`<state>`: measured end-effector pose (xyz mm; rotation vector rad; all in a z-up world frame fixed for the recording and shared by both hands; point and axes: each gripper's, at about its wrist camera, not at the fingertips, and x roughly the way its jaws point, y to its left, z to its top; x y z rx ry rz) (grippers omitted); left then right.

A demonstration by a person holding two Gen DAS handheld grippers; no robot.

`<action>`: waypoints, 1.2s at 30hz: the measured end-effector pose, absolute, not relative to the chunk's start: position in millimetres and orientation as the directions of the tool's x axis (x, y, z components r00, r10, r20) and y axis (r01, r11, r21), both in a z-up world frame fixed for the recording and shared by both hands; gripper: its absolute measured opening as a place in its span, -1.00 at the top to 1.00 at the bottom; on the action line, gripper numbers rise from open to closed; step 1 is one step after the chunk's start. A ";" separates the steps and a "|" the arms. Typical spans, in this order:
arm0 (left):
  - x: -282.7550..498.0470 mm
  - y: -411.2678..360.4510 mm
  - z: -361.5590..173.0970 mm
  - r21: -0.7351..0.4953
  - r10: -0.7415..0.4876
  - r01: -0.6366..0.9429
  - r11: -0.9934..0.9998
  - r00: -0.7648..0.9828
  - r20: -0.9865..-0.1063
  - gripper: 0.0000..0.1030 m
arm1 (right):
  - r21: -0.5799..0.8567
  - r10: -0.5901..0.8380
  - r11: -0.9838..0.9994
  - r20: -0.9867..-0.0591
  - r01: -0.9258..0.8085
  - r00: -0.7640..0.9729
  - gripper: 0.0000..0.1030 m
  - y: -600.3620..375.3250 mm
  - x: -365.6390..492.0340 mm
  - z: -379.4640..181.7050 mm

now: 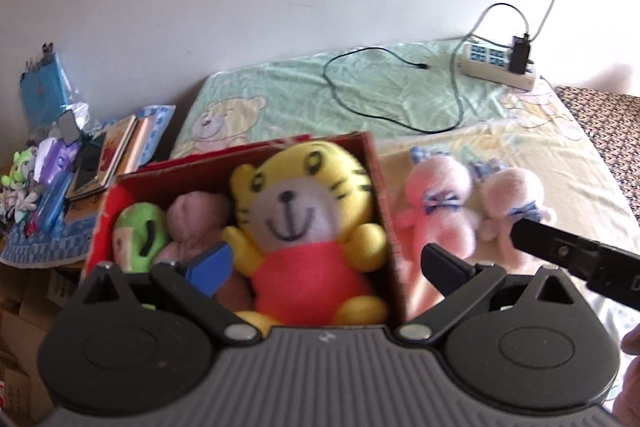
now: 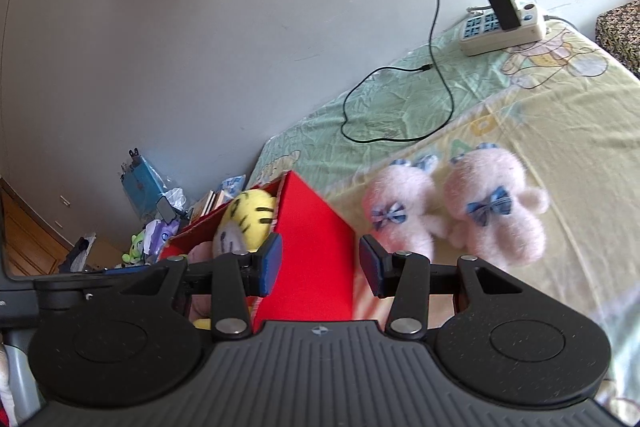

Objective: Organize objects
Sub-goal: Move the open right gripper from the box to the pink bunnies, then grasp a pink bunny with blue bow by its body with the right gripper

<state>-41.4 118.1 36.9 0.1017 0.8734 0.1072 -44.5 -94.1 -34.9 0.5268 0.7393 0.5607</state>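
Observation:
A red cardboard box (image 1: pixel 378 187) stands on the bed, holding a yellow tiger plush (image 1: pixel 308 211) in a red shirt, a green plush (image 1: pixel 138 235) and a mauve plush (image 1: pixel 196 219). My left gripper (image 1: pixel 326 263) hangs open above the tiger, one finger over the mauve plush, the other outside the box's right wall. Two pink plush toys with blue bows (image 1: pixel 440 203) (image 1: pixel 512 203) lie right of the box. My right gripper (image 2: pixel 320 265) is open, its fingers on either side of the box's red corner (image 2: pixel 316 247), left of the pink toys (image 2: pixel 400 219) (image 2: pixel 496 211).
A white power strip (image 1: pixel 500 65) with a black charger and a looping black cable (image 1: pixel 352 99) lies at the far side of the bed by the wall. A low side table (image 1: pixel 40 247) left of the box carries books, a phone and small toys. Leopard-print fabric (image 1: pixel 600 123) is at the right.

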 end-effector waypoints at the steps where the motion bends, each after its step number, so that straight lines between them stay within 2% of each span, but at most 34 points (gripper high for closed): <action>1: -40.5 112.6 35.6 0.131 0.131 -0.047 0.990 0.636 -0.760 -0.95 | 0.619 0.635 0.734 -0.476 -0.281 0.608 0.09 -99.1 -43.5 -36.0; 23: -1.9 13.1 -24.3 0.134 0.090 0.050 0.990 0.513 -0.854 -0.95 | 0.653 0.610 0.740 -0.548 -0.164 0.573 0.08 -180.9 -12.4 -73.7; 31: 16.9 2.0 -49.4 0.088 0.044 0.074 0.993 0.464 -0.885 -0.96 | 0.660 0.603 0.743 -0.586 -0.112 0.542 0.08 -193.2 2.2 -92.1; 36: 27.3 -3.3 -67.4 0.012 -0.035 0.104 0.995 0.443 -0.896 -0.96 | 0.656 0.591 0.750 -0.608 -0.084 0.530 0.08 -200.4 14.6 -102.6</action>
